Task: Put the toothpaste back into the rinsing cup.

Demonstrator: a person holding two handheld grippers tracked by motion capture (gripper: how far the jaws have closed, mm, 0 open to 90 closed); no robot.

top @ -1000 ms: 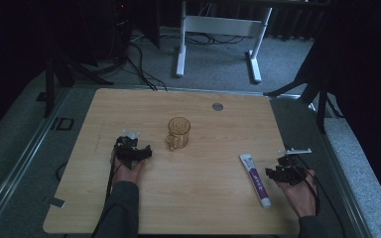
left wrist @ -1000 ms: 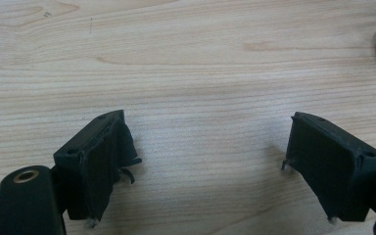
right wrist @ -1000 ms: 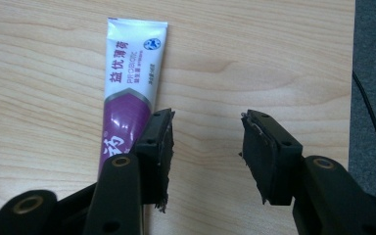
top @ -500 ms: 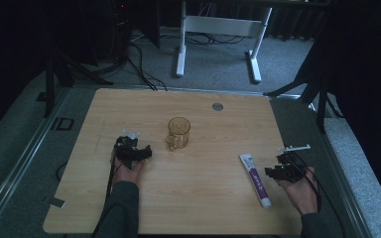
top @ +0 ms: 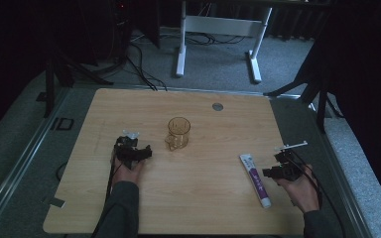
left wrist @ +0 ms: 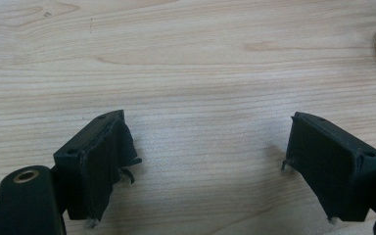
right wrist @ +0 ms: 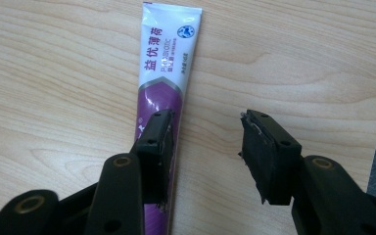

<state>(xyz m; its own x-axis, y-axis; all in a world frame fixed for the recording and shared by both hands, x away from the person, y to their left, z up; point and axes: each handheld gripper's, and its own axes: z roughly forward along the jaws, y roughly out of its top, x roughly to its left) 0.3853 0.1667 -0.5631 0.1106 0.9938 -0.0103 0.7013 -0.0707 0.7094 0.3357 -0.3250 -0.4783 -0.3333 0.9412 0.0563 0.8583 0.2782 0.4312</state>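
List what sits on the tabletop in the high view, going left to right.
Left tongs → amber cup → grey disc in the tabletop → toothpaste tube → right tongs.

1. Left gripper (top: 146,150): black, blocky pads with worn, frayed edges, a brass-ringed hole in the near arm
2. Right gripper (right wrist: 205,142): black, screw holes in each pad, brass-ringed pivots, a grey plate on top
3. Thin black cables trail from both
4. Dark grey-green long sleeves (top: 121,206) on both forearms
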